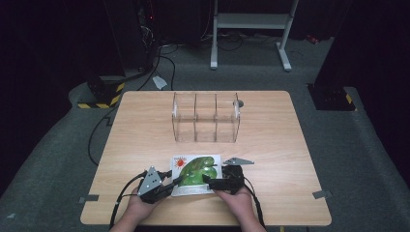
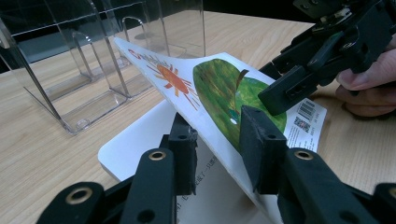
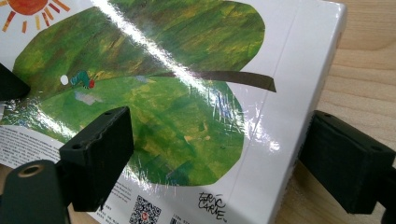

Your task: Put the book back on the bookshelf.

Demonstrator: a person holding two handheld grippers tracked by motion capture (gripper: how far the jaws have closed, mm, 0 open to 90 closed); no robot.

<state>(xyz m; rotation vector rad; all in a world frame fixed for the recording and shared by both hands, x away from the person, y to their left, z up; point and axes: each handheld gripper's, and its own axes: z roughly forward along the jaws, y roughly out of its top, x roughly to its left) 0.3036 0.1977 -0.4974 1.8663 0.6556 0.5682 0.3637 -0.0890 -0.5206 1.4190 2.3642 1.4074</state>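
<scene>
A picture book (image 1: 196, 170) with a green leaf and an orange sun on its cover lies at the near middle of the wooden table (image 1: 270, 145). My left gripper (image 2: 223, 154) is shut on the cover (image 2: 205, 88), which stands lifted and tilted above a white page (image 2: 135, 149). In the high view this left gripper (image 1: 175, 183) sits at the book's near left corner. My right gripper (image 3: 224, 158) is open. One jaw hovers over the leaf picture (image 3: 177, 116), the other is beside the spine edge over the table. From above, the right gripper (image 1: 209, 181) is at the book's near right.
A clear acrylic rack (image 1: 205, 118) with three compartments stands behind the book, mid-table; in the left gripper view the rack (image 2: 93, 70) is close behind the raised cover. Tape scraps (image 1: 321, 194) mark the near table corners. A metal stand (image 1: 251, 29) stands on the floor beyond.
</scene>
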